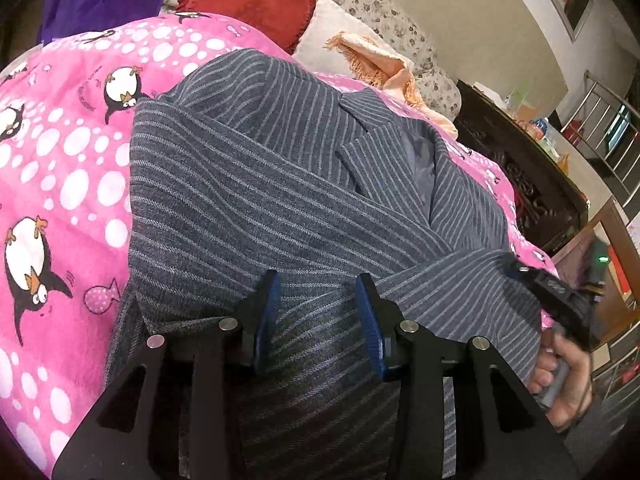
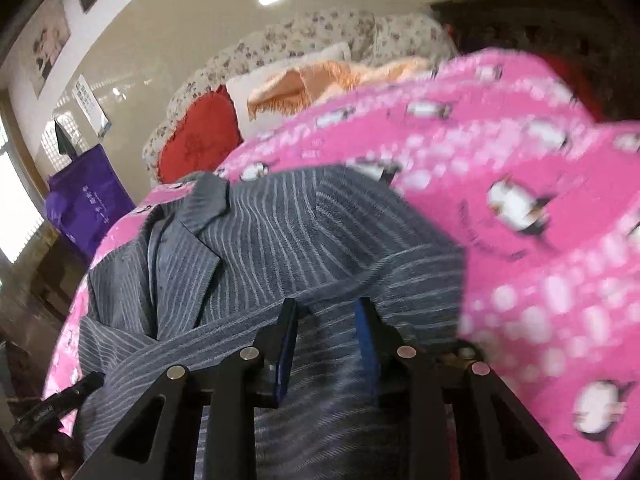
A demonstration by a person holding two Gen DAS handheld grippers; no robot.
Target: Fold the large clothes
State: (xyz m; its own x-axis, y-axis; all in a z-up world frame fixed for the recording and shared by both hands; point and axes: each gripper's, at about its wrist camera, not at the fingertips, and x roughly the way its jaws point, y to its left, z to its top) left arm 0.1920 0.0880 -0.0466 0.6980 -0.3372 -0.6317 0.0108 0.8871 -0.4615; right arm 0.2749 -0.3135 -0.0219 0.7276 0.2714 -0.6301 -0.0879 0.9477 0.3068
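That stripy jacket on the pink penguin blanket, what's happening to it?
A person is folding it with a gripper in each hand. The grey striped jacket lies on the penguin blanket, a sleeve already laid across its front. The left gripper and right gripper sit low over its near end, fingers apart.

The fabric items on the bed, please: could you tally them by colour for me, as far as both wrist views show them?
Grey: 1, the grey pinstriped wool jacket
Pink: 1, the pink penguin-print fleece blanket
Red: 1, the red heart-shaped cushion
Orange: 1, the orange fringed cloth
White: 1, the white pillow
Beige floral: 1, the beige floral bedding
Total: 6
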